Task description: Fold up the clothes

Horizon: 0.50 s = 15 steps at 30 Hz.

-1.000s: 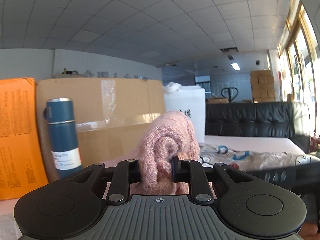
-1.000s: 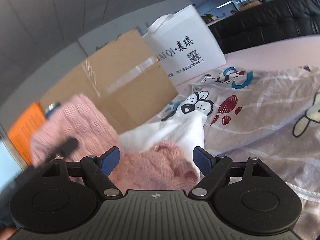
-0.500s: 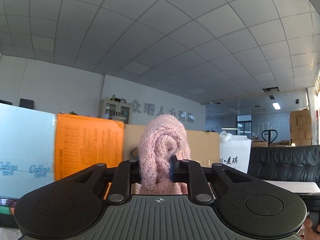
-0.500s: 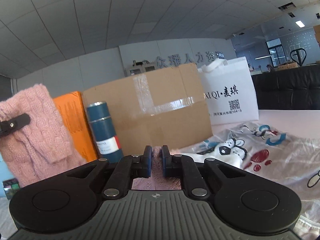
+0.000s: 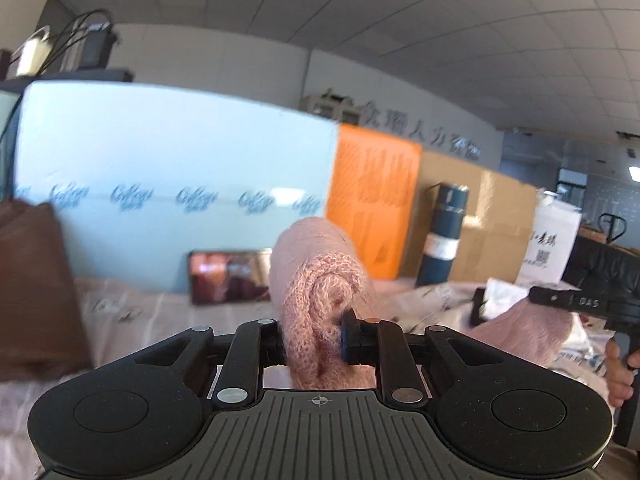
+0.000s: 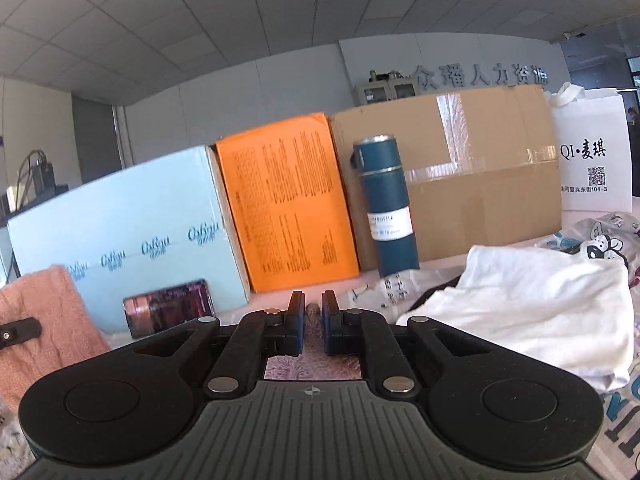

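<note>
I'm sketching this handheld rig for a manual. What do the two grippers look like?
Both are matte black. The left gripper and right gripper each have a ribbed grey-black body with a small crosshair mark, two round discs at the sides, silver rivets on angled linkage arms, and dark blue pads. Seen from the left wrist, the right one bears white "DAS" lettering.

The left gripper (image 5: 313,337) pinches a bunched pink knit (image 5: 320,280) at centre. At three o'clock the right gripper (image 5: 486,307) grips the knit's other end. Behind, at one o'clock, a blue bottle (image 5: 444,236) stands before an orange box (image 5: 372,200).
</note>
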Motion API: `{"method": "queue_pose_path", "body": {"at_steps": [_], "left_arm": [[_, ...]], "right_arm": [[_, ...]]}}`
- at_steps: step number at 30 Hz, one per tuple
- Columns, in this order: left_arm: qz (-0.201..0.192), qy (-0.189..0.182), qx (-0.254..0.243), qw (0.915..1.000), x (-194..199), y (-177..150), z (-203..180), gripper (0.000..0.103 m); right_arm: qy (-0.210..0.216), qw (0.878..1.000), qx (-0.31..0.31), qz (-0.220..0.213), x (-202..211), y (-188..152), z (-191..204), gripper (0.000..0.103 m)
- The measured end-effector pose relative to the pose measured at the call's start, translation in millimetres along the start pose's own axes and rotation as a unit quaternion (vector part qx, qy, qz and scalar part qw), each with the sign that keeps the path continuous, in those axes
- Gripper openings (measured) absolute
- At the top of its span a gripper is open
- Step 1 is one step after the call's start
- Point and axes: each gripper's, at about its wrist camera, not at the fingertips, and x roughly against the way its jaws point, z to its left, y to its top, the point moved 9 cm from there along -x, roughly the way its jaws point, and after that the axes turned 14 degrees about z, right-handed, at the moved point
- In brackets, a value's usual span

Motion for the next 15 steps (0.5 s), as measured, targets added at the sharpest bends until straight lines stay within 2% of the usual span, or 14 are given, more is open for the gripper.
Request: {"method": "queue_pose_path", "body": {"at_steps": [3,6,8,10,11,12,13,14,15], "left_arm": [[0.045,0.029,0.036,0.9979,-7.2,-17.5,36.5,0.024],[0.080,0.074,0.033,0.9935,-12.2,-35.9,57.0,0.046],[0.075,0.123,0.016,0.9895,-10.8,-41.2,64.7,0.076],[0.043,0.178,-0.001,0.9830,-1.2,-38.2,71.0,0.082],[0.020,0.184,-0.013,0.9827,5.4,-34.5,69.2,0.083],[0.002,0.162,-0.025,0.9865,11.1,-30.4,61.4,0.084],[-0.016,0.139,-0.038,0.9894,17.1,-26.4,53.4,0.091],[-0.028,0.113,-0.055,0.9917,20.1,-24.0,43.0,0.096],[-0.022,0.082,-0.081,0.9931,15.3,-25.3,27.6,0.096]], "right_arm": [[-0.028,0.999,-0.006,0.020,-7.0,-14.9,-5.2,0.008],[-0.036,0.998,-0.023,0.036,-14.1,-24.2,-18.3,0.008],[-0.039,0.998,-0.033,0.046,-17.6,-31.0,-23.6,0.009],[-0.039,0.997,-0.041,0.054,-20.5,-35.8,-27.9,0.013],[-0.040,0.996,-0.050,0.057,-22.9,-38.2,-31.4,0.015],[-0.040,0.996,-0.060,0.061,-25.2,-40.2,-35.1,0.019],[-0.041,0.995,-0.071,0.065,-27.4,-41.1,-39.0,0.033],[-0.040,0.994,-0.081,0.068,-29.2,-41.9,-42.5,0.040],[-0.038,0.993,-0.088,0.070,-29.8,-42.4,-44.3,0.051]]}}
